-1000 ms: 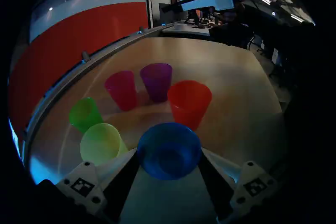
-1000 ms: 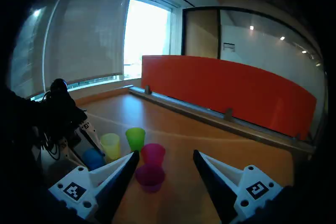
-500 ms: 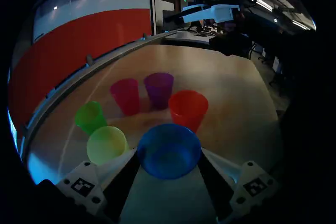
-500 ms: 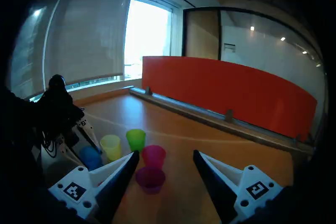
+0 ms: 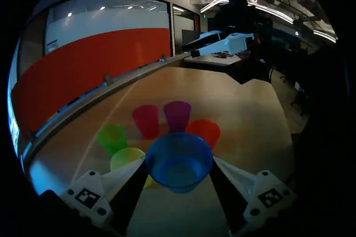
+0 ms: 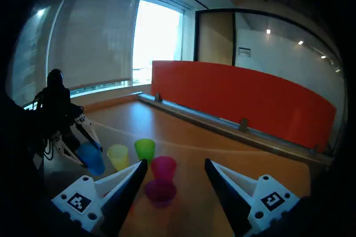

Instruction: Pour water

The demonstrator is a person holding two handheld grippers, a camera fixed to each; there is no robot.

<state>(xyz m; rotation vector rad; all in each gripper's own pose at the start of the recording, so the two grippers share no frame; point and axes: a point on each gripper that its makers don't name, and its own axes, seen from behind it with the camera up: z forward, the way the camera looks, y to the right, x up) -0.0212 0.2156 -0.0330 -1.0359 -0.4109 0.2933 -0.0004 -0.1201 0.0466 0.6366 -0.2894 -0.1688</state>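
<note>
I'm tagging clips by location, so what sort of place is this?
Probably an open-plan office or meeting area: a wooden table backed by an orange divider panel, and a large window with a roller blind.

left: near cups (image 5: 177,114), faces right tool (image 5: 192,51) | right: farther, faces left tool (image 6: 90,156) | shared: cups

The left gripper (image 5: 178,160) clasps the blue cup (image 5: 179,172).

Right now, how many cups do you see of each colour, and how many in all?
blue cup: 1
yellow cup: 1
green cup: 1
pink cup: 1
purple cup: 1
red cup: 1
Total: 6 cups
</note>
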